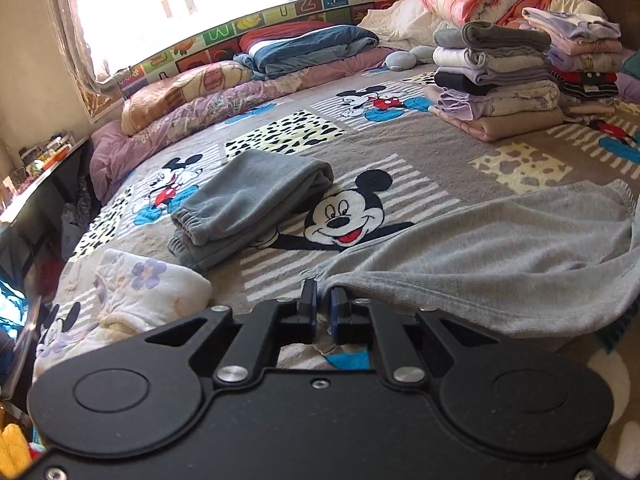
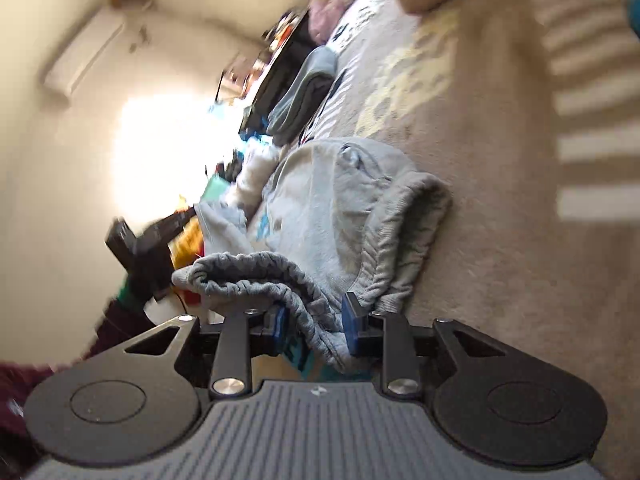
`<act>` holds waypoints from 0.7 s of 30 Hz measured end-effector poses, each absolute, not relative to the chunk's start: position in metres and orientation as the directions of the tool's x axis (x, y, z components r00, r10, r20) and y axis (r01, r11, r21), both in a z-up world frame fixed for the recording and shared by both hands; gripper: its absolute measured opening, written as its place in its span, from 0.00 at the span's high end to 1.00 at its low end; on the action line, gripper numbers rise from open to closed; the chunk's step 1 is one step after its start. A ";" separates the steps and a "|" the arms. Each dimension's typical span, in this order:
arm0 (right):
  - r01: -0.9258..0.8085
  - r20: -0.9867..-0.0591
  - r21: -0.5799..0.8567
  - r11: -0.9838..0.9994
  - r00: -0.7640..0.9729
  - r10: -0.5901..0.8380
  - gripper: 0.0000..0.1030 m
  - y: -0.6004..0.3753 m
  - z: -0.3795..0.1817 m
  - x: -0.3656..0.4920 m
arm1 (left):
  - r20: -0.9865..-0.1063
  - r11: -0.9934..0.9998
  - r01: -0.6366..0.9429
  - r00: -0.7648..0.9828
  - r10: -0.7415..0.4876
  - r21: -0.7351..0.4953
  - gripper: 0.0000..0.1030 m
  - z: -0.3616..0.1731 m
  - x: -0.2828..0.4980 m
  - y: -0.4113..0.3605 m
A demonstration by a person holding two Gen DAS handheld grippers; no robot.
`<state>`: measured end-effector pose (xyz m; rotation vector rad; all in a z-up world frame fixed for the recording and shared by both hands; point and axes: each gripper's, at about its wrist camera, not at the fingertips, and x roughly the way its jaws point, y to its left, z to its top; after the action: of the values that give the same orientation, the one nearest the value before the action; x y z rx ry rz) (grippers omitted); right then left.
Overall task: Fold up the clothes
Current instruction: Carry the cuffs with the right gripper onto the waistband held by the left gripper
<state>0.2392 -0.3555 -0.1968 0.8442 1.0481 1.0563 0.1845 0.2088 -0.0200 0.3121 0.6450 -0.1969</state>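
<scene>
Left gripper [image 1: 323,300] low centre, jaws nearly together, pinching corner of grey sweater [image 1: 500,248]. Sweater spread right of fingers over cartoon blanket [image 1: 400,140]. Folded grey pants [image 1: 252,200] beyond fingers, slightly left. Floral white cloth [image 1: 148,284] just left of fingers. Folded stack [image 1: 496,80] far ahead, right. Rolled quilts [image 1: 224,92] far ahead, left.

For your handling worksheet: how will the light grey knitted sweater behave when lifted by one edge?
The light grey knitted sweater likely hangs floppy: it lies draped and wrinkled on the bed. Probably light, and grippy rather than slippery, given its ribbed knit.
</scene>
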 end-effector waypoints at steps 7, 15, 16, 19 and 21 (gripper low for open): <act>-0.017 -0.156 0.985 0.170 0.315 0.936 0.85 -0.371 -0.221 0.231 | -0.784 0.970 0.241 0.604 -0.140 0.013 0.95 -0.045 0.274 0.231; -0.160 -0.243 0.937 0.310 0.340 0.908 0.76 -0.364 -0.200 0.220 | -0.857 0.976 0.213 0.492 -0.152 -0.051 0.95 -0.073 0.309 0.229; -0.198 -0.261 0.919 0.340 0.338 0.904 0.73 -0.363 -0.193 0.218 | -0.858 0.975 0.215 0.490 -0.154 -0.052 0.95 -0.073 0.309 0.229; -0.316 -0.304 0.848 0.425 0.367 0.879 0.65 -0.359 -0.166 0.210 | -0.858 0.974 0.222 0.489 -0.157 -0.052 0.95 -0.071 0.311 0.229; -0.359 -0.316 0.807 0.470 0.410 0.856 0.63 -0.361 -0.154 0.209 | -0.855 0.973 0.226 0.493 -0.157 -0.048 0.95 -0.070 0.310 0.229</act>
<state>0.2092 -0.3611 -0.1538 0.7197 0.8118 0.8535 0.3101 0.2286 -0.0703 0.0734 1.0292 -0.2327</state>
